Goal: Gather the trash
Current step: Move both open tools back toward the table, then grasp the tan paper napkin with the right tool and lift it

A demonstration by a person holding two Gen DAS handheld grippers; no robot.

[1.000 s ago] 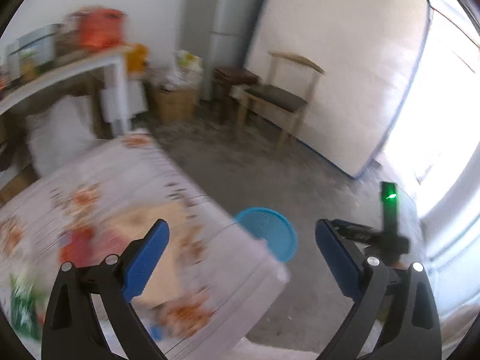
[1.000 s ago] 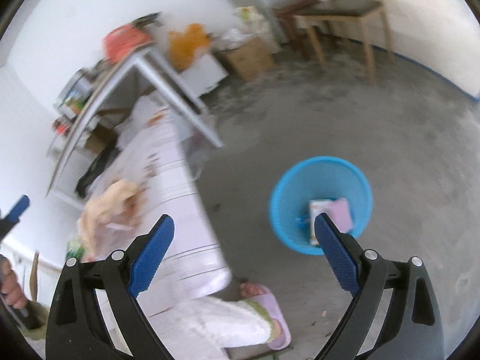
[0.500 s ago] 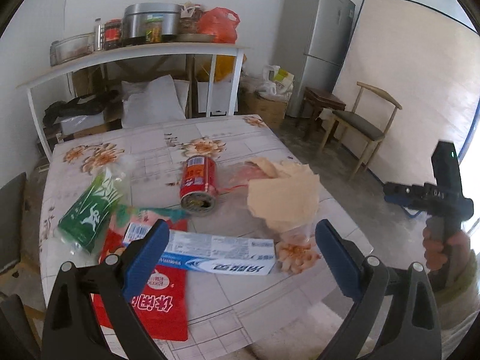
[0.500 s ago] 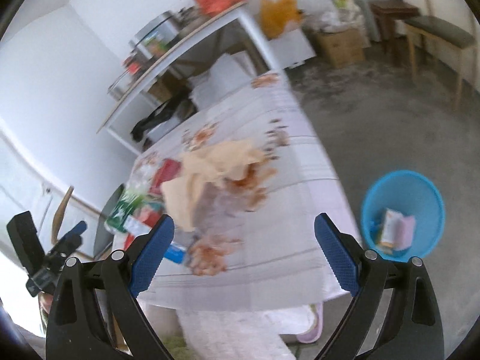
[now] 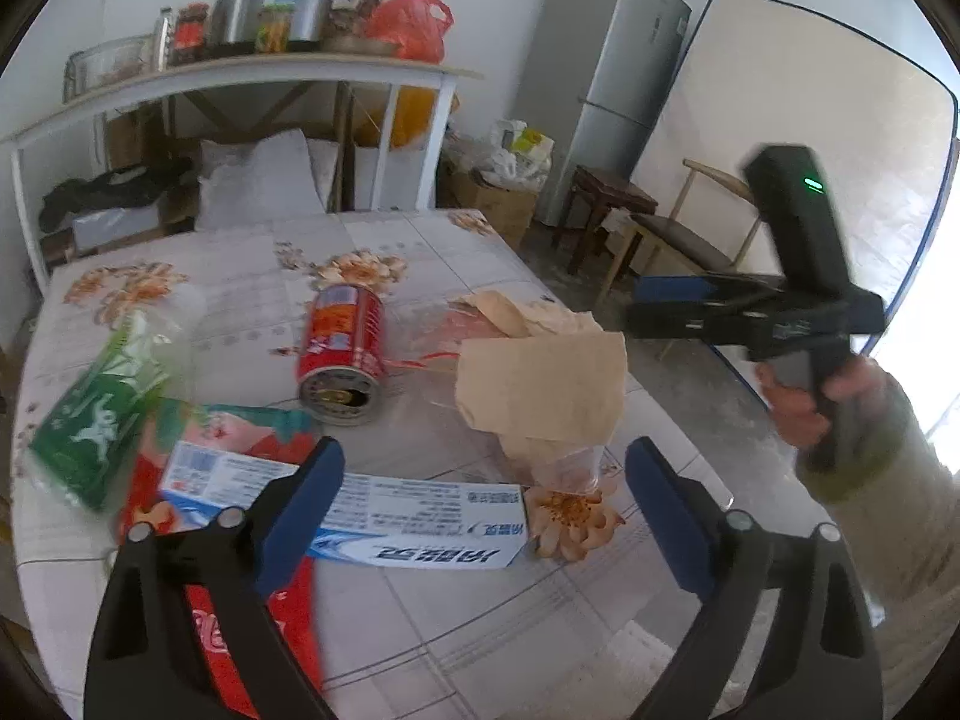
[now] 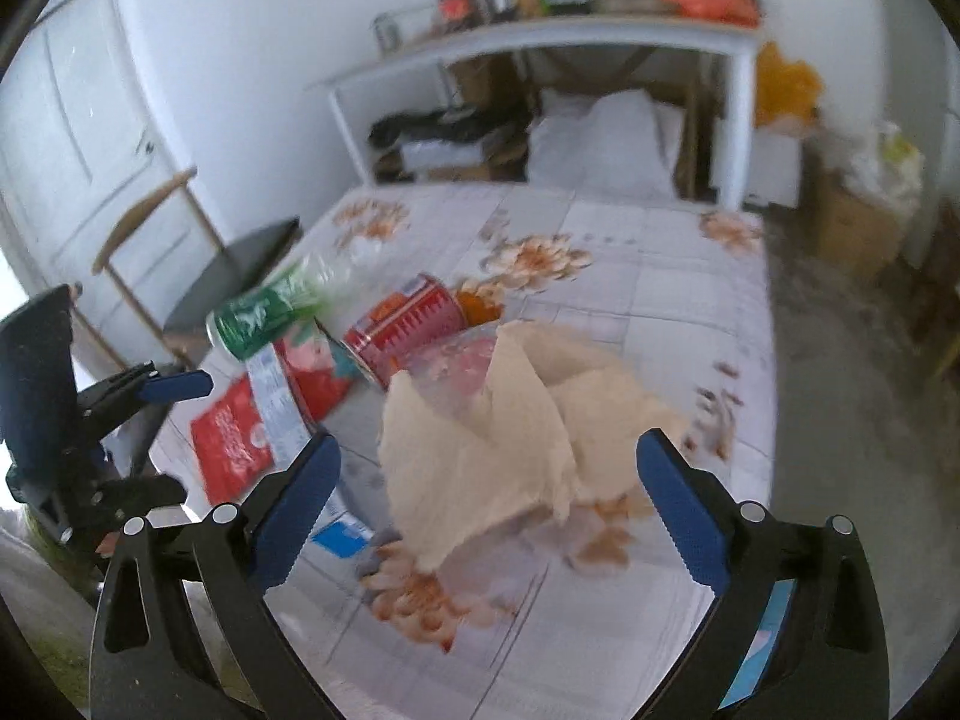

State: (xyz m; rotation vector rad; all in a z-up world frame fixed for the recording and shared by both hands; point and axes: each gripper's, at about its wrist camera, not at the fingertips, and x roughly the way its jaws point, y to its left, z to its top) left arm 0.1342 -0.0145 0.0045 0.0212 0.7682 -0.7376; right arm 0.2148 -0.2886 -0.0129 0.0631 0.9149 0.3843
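Observation:
Trash lies on a floral-clothed table point(image 5: 420, 240): a red can point(image 5: 342, 354) on its side, a crumpled brown paper bag point(image 5: 540, 384), a white and blue toothpaste box point(image 5: 408, 522), a red wrapper point(image 5: 210, 618) and a green packet point(image 5: 96, 414). My left gripper point(image 5: 483, 516) is open just above the box. My right gripper point(image 6: 483, 507) is open, and the paper bag point(image 6: 498, 438) lies between and beyond its fingers. The can point(image 6: 408, 324), the green packet point(image 6: 264, 306) and the red wrapper point(image 6: 231, 438) lie left of the bag.
A white shelf point(image 5: 240, 72) with pots stands behind the table, a fridge point(image 5: 600, 90) and a wooden chair point(image 5: 690, 240) to the right. Another chair point(image 6: 156, 240) and a door point(image 6: 78, 138) are at the left. A blue bin's rim point(image 6: 762, 642) shows low at the right.
Both cameras have swung from the floor and the blue bin to the table. The right gripper has come close over the paper bag; the left has neared the toothpaste box.

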